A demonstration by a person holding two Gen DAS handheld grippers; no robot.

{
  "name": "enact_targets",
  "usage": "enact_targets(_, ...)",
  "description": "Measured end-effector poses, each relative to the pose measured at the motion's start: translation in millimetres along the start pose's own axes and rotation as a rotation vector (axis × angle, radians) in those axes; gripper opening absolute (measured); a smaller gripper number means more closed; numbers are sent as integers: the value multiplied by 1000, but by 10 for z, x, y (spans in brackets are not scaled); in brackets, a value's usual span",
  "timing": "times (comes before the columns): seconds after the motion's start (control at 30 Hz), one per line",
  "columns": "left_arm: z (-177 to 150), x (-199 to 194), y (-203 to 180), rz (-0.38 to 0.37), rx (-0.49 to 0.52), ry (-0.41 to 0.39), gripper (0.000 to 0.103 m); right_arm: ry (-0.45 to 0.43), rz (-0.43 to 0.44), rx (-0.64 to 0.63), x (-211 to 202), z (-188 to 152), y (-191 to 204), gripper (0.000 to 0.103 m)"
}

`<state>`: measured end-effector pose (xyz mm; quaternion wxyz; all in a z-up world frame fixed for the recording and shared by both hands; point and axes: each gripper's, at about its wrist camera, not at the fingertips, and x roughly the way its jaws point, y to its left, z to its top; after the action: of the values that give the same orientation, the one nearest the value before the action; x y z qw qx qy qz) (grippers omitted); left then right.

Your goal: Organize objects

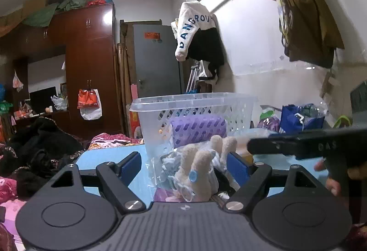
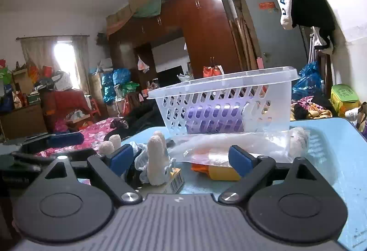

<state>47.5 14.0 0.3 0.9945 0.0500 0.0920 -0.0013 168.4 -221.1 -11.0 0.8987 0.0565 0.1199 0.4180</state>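
Here, low in the frame centre, the cream knitted gloves in a crinkly clear plastic bag [image 1: 197, 173], judged light, soft and slippery, lie before the translucent slotted basket [image 1: 195, 111] between the wide-open, empty left gripper [image 1: 185, 166], best pinched mid-bundle.

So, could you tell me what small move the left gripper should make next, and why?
Probably close the left gripper on the bagged gloves: they sit between its open jaws on the blue table, outside the basket.
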Motion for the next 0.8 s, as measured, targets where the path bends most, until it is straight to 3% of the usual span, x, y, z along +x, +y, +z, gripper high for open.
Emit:
enact_targets(0.23, -48, 40, -41, 14, 2, 7, 82, 28, 8, -18, 187, 30, 24, 76)
enact_targets(0.33, -63, 44, -41, 17, 10, 14, 79, 40, 28, -29, 211, 27, 49, 63)
enact_targets(0.53, -65, 47, -36, 23, 11, 16, 67, 41, 47, -50, 242, 42, 106, 51)
enact_targets(0.6, -61, 58, -36, 21, 9, 16, 58, 51, 60, -63, 249, 33, 123, 40)
enact_targets(0.8, -63, 97, -65, 16, 8, 25, 42, 56, 72, -77, 249, 21, 143, 31)
